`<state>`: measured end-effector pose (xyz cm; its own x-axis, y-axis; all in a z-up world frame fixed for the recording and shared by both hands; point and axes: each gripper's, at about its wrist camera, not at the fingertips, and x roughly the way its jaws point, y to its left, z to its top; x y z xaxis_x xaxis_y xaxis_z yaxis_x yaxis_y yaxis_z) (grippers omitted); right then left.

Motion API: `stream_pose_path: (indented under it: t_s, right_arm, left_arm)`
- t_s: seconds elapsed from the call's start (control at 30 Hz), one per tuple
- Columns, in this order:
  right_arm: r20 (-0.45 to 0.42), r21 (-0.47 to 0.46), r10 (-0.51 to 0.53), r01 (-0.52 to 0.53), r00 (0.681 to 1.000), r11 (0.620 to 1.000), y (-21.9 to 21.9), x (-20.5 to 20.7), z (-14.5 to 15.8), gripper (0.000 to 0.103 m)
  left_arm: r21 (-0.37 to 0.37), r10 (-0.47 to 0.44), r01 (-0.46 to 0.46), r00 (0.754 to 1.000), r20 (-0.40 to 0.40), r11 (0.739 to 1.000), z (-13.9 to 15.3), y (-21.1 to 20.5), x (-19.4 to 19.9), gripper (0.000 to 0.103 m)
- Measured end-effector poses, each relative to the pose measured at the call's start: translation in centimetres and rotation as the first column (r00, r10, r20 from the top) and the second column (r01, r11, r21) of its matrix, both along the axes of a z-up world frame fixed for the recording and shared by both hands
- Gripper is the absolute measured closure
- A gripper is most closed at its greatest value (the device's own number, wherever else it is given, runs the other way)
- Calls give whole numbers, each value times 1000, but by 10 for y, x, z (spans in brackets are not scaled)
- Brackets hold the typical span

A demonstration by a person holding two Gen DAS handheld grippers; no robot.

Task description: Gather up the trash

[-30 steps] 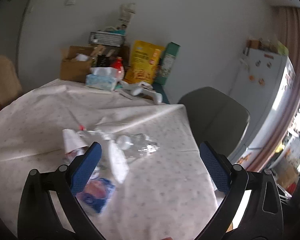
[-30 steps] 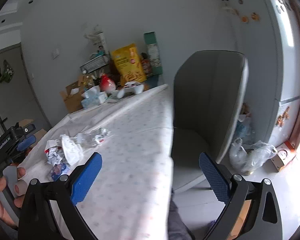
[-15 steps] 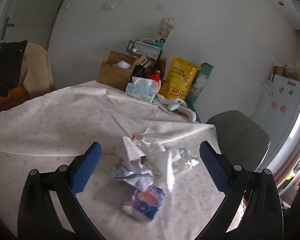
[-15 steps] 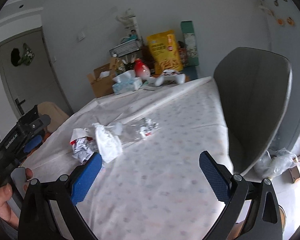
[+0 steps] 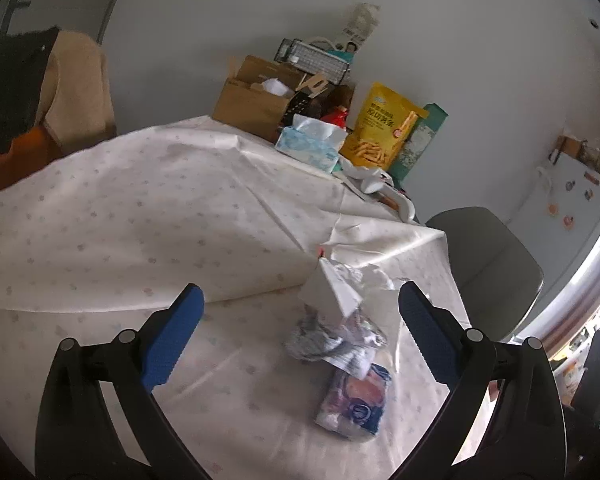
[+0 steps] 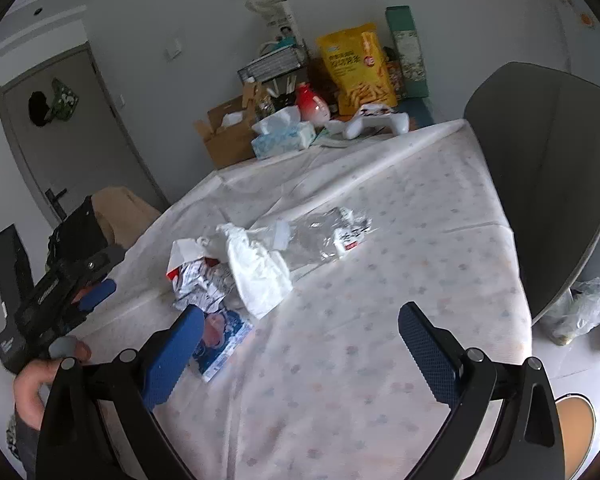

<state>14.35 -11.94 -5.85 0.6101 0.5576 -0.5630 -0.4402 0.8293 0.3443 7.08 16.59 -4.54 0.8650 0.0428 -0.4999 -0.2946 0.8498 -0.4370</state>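
A pile of trash lies on the white tablecloth [image 6: 380, 340]: a blue tissue packet [image 5: 354, 402] [image 6: 220, 336], crumpled printed paper [image 5: 332, 338] [image 6: 200, 280], a white tissue [image 6: 258, 270] and a crushed clear plastic bottle [image 6: 324, 232]. My left gripper [image 5: 300, 312] is open above the table, with the pile between its fingers, near the right one. It also shows in the right wrist view [image 6: 96, 294], left of the pile. My right gripper [image 6: 300, 328] is open and empty, nearer the table's front, with its left finger over the blue packet.
At the table's far end stand a cardboard box [image 5: 256, 108], a tissue box [image 5: 312, 142] [image 6: 282, 138], a yellow snack bag [image 5: 384, 128] [image 6: 360, 68] and a white game controller [image 6: 376, 122]. A grey chair [image 6: 548, 168] stands to the right. A plastic bag [image 6: 584, 308] lies on the floor.
Both grippers have swung left toward the pile and come closer to it. The left gripper's view has turned so the pile moved from left to right between its fingers. Both stayed open.
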Motion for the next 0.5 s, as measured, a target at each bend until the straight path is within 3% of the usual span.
stream_pose_path:
  t_s: [0.23, 0.5]
  right_arm:
    - [-21, -9, 26, -27, 999, 1000, 6, 1, -7, 13]
    - [-29, -18, 37, -37, 999, 999, 11, 3, -9, 13]
  left_arm:
    - [-28, -65, 64, 997, -37, 998, -11, -1, 25, 29]
    - [20, -105, 106, 993, -56, 994, -14, -16, 51, 33]
